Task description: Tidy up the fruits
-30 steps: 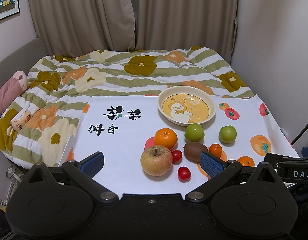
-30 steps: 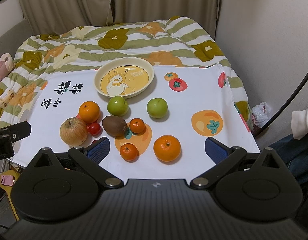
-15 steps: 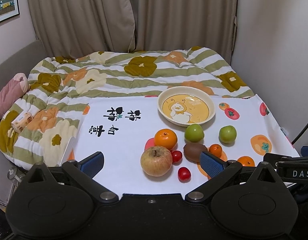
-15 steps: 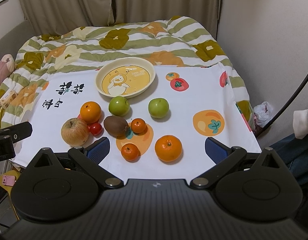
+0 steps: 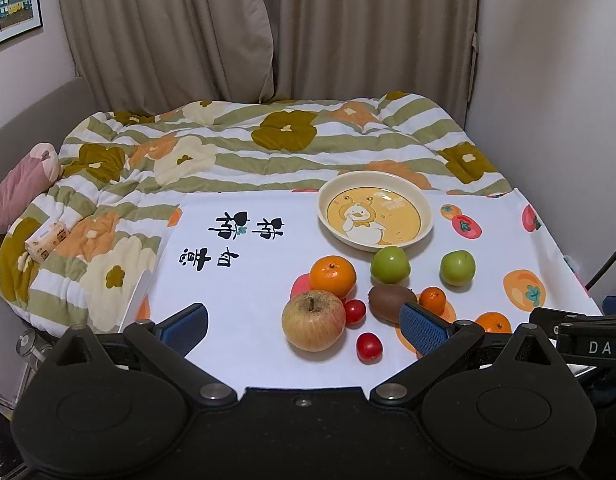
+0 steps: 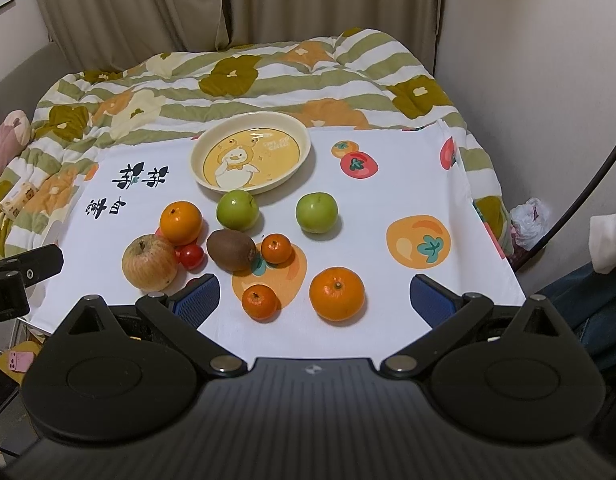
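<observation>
On the white printed cloth [image 6: 407, 184] spread over the flowered quilt [image 6: 236, 76], your fruits lie loose in front of both grippers. Your left gripper [image 5: 304, 322] hangs over the near edge of the cloth with its blue-padded fingers [image 5: 186, 326] spread wide apart and nothing between them. Your right gripper [image 6: 313, 294] hangs the same way, spread wide and empty.

The cream plate [image 6: 200, 150] with the duck picture sits at the far side of the cloth and holds no fruit. Just in front of it is a green apple [image 6: 237, 209], almost touching the plate's near rim; a second green apple [image 6: 316, 213] lies apart to its right. To the left, a large orange [image 6: 180, 222] rests next to the russet apple [image 6: 149, 262], with a cherry tomato [image 6: 190, 255] tucked between them and the kiwi [image 6: 230, 249]. A small tangerine [image 6: 276, 247] sits just beside the kiwi on its right.

Nearest your right gripper are another small tangerine [image 6: 260, 301] and a second large orange [image 6: 337, 293], side by side but not touching. From your left gripper's view, one more cherry tomato [image 5: 369, 346] lies alone by the russet apple, closest to you.

A pink pillow [image 5: 20, 188] and a small packet [image 5: 48, 238] lie on the quilt to the left. At the right edge of the right view you see a white sleeve [image 6: 609, 240].
</observation>
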Action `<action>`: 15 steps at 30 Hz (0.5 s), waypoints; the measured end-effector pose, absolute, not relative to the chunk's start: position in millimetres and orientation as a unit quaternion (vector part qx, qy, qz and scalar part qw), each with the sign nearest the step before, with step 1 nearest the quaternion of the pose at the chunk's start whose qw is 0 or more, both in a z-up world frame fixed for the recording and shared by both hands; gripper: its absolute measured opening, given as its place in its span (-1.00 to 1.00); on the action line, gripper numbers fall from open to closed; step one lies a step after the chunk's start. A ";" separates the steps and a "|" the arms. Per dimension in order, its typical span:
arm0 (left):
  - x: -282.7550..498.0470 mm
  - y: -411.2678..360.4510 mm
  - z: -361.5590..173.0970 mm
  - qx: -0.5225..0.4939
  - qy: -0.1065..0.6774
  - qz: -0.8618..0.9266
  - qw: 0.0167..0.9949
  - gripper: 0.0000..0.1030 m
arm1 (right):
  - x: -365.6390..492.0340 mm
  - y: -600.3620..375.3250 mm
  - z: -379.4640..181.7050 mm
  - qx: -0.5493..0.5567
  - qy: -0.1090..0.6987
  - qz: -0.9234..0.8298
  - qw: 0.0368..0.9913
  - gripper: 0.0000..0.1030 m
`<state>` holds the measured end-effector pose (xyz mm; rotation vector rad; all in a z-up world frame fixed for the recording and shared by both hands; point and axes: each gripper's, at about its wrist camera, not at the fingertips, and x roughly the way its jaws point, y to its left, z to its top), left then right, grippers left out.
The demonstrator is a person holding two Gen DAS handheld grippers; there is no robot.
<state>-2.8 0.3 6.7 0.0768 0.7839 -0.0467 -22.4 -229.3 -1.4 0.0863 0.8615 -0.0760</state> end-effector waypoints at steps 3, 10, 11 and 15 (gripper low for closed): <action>-4.2 1.1 7.0 0.036 0.380 -0.019 0.924 1.00 | -23.5 -231.0 -2.4 0.044 0.417 -0.036 0.907 1.00; -2.2 -3.1 -3.0 0.040 0.381 -0.005 0.924 1.00 | -19.7 -241.2 -12.2 0.037 0.416 -0.024 0.908 1.00; -1.6 -3.8 -5.9 0.041 0.381 -0.003 0.924 1.00 | -18.3 -243.3 -13.8 0.035 0.416 -0.021 0.908 1.00; 2.8 -5.3 -21.9 0.041 0.386 0.006 0.922 1.00 | -12.8 -245.2 -27.7 0.028 0.415 -0.002 0.909 1.00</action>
